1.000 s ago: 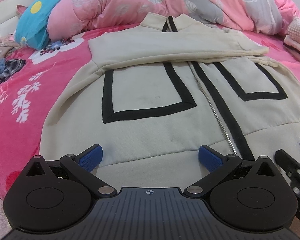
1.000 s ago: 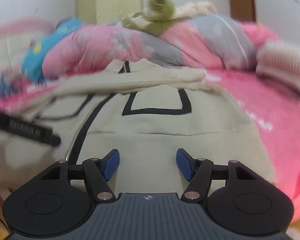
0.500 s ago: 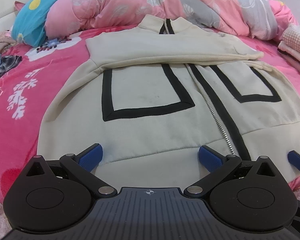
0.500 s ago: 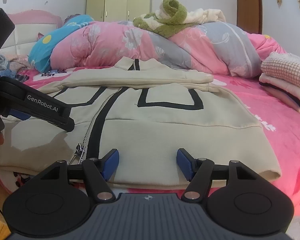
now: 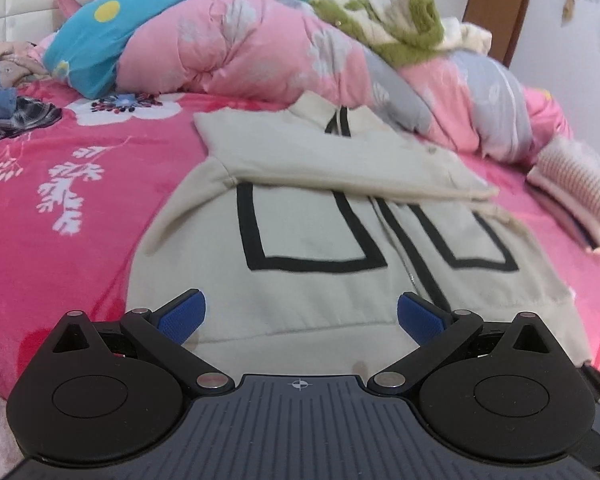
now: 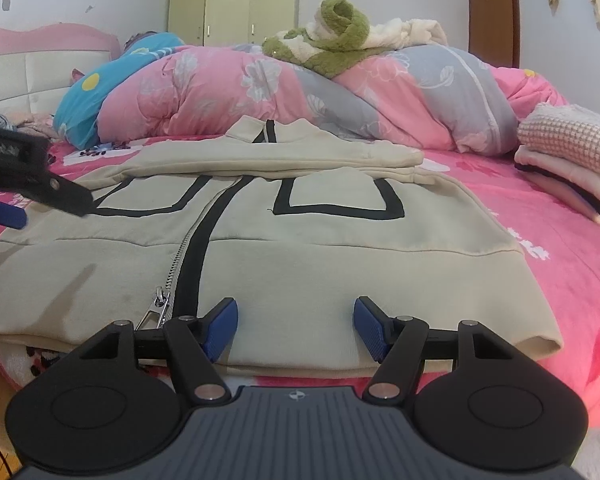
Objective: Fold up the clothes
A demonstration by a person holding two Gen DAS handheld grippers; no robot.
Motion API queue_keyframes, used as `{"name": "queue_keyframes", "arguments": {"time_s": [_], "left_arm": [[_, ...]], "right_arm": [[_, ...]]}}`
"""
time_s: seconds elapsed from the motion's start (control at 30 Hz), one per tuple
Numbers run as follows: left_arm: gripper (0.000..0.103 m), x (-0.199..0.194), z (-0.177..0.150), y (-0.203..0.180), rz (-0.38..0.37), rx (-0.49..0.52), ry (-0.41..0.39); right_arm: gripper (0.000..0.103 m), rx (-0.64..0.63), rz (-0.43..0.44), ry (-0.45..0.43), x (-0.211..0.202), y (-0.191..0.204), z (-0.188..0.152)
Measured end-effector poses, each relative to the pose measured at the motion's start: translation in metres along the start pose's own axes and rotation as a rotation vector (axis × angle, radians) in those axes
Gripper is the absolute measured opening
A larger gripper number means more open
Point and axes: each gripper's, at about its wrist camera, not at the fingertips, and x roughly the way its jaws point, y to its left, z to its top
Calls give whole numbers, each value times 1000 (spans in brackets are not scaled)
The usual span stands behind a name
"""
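I hold the left gripper (image 5: 301, 316) with jaws apart and empty over the hem's left half. The cream jacket (image 6: 300, 240) lies flat, sleeves folded across the chest, hem at the bed's (image 6: 560, 248) near edge. It looks soft, thick and limp; I judge the hem corners the best grip. The right gripper (image 6: 296, 330) stands apart and empty above the hem, right of the zipper (image 6: 160, 306).

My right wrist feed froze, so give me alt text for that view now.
A cream zip-up jacket with black trim lies flat on a pink bedspread, sleeves folded across its chest. The right gripper sits open at the hem, holding nothing; folded clothes are stacked at right.
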Motion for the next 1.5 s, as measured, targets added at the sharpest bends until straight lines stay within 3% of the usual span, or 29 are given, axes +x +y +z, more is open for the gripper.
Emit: {"name": "queue_keyframes", "arguments": {"time_s": [0.23, 0.47, 0.6, 0.73, 0.87, 0.93, 1.1, 1.27, 1.47, 1.5], "left_arm": [[103, 4, 43, 16, -1, 45, -88], [103, 54, 119, 37, 0, 38, -160], [100, 102, 163, 36, 6, 65, -183], [95, 161, 199, 28, -8, 68, -144], [87, 221, 229, 23, -66, 28, -92], [79, 251, 242, 25, -88, -11, -55], [76, 313, 258, 31, -130, -115, 33], [74, 346, 258, 27, -124, -109, 76], [57, 360, 253, 24, -124, -127, 85], [49, 360, 252, 23, -122, -128, 83]], "right_arm": [[68, -22, 22, 80, 2, -7, 32], [68, -95, 117, -26, 9, -16, 117], [67, -88, 189, -31, 48, -21, 172], [64, -53, 266, -7, 115, -21, 221], [52, 39, 328, 38, 202, -25, 253], [42, 110, 371, 75, 249, -30, 262], [22, 301, 444, 183, 339, -32, 264], [15, 406, 488, 252, 388, -32, 250], [14, 474, 523, 283, 411, -35, 237], [13, 482, 529, 285, 413, -36, 236]]}}
